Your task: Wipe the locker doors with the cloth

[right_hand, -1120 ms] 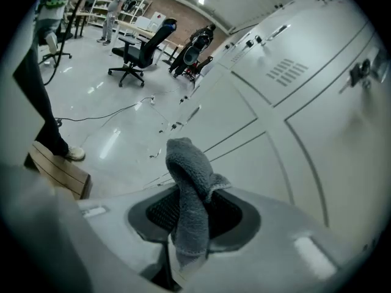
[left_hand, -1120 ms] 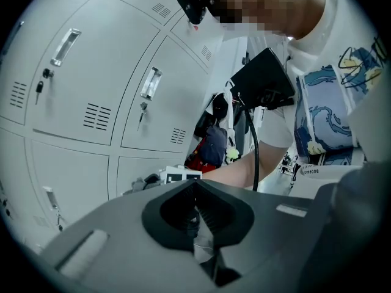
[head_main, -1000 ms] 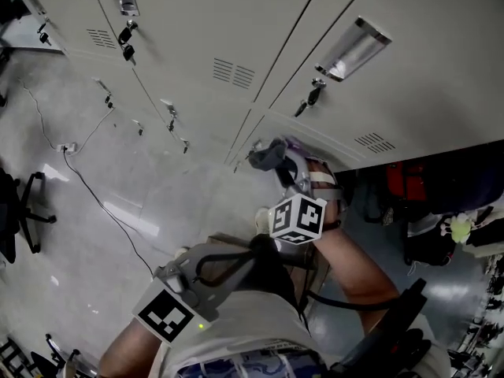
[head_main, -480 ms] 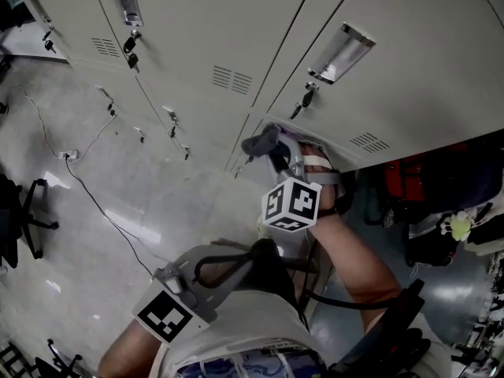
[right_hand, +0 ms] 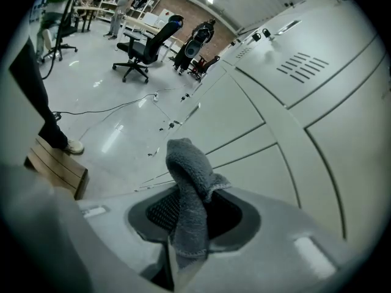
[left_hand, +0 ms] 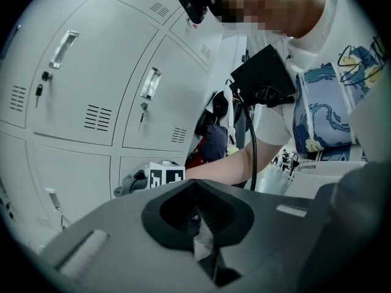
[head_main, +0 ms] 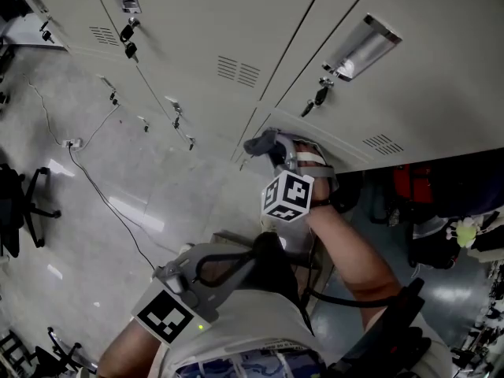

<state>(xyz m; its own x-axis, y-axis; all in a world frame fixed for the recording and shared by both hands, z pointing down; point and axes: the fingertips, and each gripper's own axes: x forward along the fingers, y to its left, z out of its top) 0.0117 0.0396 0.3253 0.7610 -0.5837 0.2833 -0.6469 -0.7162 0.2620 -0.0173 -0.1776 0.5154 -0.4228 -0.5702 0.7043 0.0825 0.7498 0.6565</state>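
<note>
At the locker door [right_hand: 256, 176] — right gripper [head_main: 273, 151], cloth [head_main: 260, 142]; slight sideways shift.

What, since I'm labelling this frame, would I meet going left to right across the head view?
From the left: black office chair → floor cable → grey cloth in the right gripper tongs → red object.

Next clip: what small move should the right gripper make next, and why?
Probably push the right gripper forward until the cloth presses flat on the locker door, then sweep sideways. Its jaws are clamped on the grey cloth, whose free end points toward the panel; firm contact isn't clear from these views.
</note>
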